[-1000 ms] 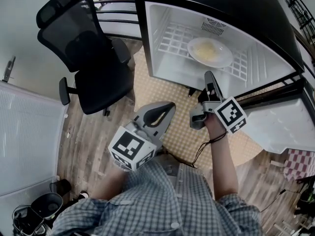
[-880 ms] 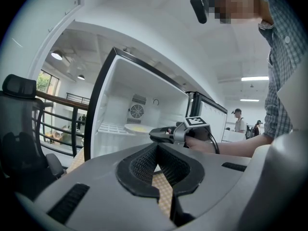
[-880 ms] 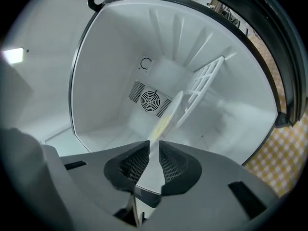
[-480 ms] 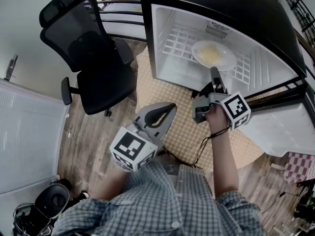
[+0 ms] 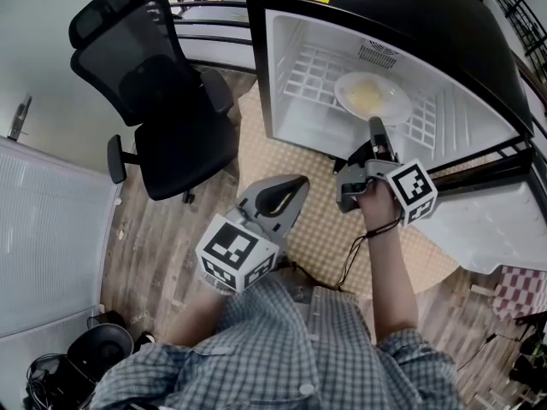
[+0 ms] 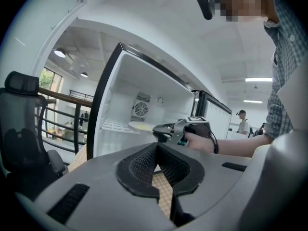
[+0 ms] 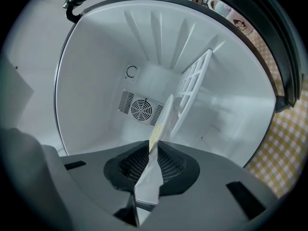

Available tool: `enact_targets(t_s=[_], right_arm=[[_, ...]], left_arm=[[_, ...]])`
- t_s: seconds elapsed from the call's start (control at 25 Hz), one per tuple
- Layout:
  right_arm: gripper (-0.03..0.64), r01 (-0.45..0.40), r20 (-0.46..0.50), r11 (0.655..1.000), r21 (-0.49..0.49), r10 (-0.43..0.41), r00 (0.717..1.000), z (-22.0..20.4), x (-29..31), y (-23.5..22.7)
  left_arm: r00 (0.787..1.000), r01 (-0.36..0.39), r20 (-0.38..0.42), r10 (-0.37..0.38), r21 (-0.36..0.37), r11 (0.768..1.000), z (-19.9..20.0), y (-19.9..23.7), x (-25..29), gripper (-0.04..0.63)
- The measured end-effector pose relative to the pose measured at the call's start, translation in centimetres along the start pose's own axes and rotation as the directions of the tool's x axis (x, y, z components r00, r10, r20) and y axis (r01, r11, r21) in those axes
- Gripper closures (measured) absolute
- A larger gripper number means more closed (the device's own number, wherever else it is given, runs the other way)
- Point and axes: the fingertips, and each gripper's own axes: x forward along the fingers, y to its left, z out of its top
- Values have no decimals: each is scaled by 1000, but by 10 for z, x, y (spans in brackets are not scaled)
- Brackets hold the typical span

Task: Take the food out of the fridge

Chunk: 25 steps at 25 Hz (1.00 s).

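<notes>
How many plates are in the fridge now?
1. The plate lies on the shelf of the fridge, its near rim between the fingers of the right gripper. None seems hidden.

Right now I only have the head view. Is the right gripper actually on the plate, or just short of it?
Observer: On it, as far as I can tell. In its own view the right gripper has the rim of the plate running in between its jaws, which sit nearly together on either side of it.
Operator: Left gripper carrying anything?
Observer: No. The left gripper view shows its jaws together with nothing between them.
Operator: Anyone else around?
Observer: Yes. The left gripper view shows a person in a cap standing in the background, beyond the hand that holds the right gripper.
</notes>
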Motion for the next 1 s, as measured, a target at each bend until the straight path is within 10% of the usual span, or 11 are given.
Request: enact_targets(t_s=[0.36,1.0], right_arm=[[571,-31,-35,999,26,32,999,-6,-11,4],[571,-47,-90,999,-16,45,995,-12,-23,8]], left_arm=[[998,52,-35,-60,-211,976,-5,8,33,589],[994,110,57,-94,-571,814,10,45,103,543]])
